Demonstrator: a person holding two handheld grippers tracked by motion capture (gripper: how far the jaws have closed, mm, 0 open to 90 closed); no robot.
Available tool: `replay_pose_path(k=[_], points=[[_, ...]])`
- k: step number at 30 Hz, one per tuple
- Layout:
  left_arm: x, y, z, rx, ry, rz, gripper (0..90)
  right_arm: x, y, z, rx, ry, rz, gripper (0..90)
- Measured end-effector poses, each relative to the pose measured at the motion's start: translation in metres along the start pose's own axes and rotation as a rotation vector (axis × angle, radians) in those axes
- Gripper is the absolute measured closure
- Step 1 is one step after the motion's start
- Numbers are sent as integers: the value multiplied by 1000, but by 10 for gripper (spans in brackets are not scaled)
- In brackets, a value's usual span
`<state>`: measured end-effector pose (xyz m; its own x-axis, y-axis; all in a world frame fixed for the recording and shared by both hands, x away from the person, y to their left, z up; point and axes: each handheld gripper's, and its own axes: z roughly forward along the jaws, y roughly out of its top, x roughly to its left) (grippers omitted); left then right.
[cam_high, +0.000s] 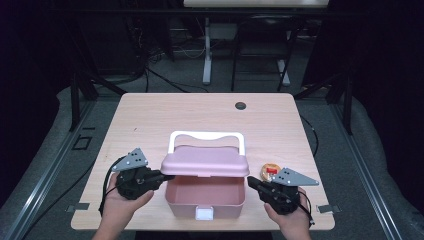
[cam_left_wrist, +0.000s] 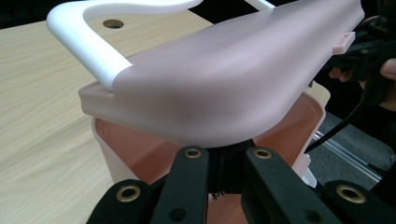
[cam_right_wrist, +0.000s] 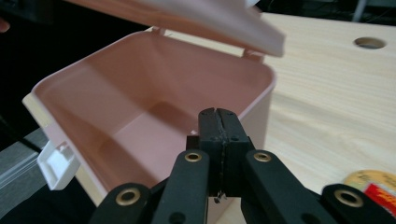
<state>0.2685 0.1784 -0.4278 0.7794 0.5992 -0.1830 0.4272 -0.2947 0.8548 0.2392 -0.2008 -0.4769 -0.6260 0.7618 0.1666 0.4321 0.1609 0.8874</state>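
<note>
1. Dark workshop space with stands and cables lay behind the pale wooden counter (cam_high: 150, 120), which carried a pink plastic box (cam_high: 205, 197) near its front edge, between the person's two hands.
2. At the left, the left hand (cam_high: 120, 202) held the left gripper (cam_high: 167, 176) roughly level, pointing rightward at the box's left side. In the left gripper view its tips sat tucked under the edge of the pink hinged lid (cam_left_wrist: 233, 79); whether they were pressed together I cannot tell, since the lid hid them. Judging by that placement, the gripper was propping the lid up.
3. In the middle, the lid hung half raised over the empty box, its white carry handle (cam_high: 207, 137) standing behind and a white front latch (cam_high: 205, 214) hanging loose at the front wall.
4. At the right, the right hand (cam_high: 290, 220) kept the right gripper (cam_high: 251, 181) level, aimed leftward at the box's right rim. Its tips were pressed together on nothing, just beside or touching the wall, perhaps steadying it.
5. A small round yellow-and-red item (cam_high: 270, 171) lay on the counter just behind that gripper, likely awaiting the box.
</note>
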Motion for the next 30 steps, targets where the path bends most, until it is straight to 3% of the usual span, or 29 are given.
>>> replay_pose_path(k=[9,30], points=[[1,5,0,-3,11,-3,898,12,-6,9,8,39,-32,900],[6,21,0,-6,23,-5,899,25,-13,22,49,105,-59,900]])
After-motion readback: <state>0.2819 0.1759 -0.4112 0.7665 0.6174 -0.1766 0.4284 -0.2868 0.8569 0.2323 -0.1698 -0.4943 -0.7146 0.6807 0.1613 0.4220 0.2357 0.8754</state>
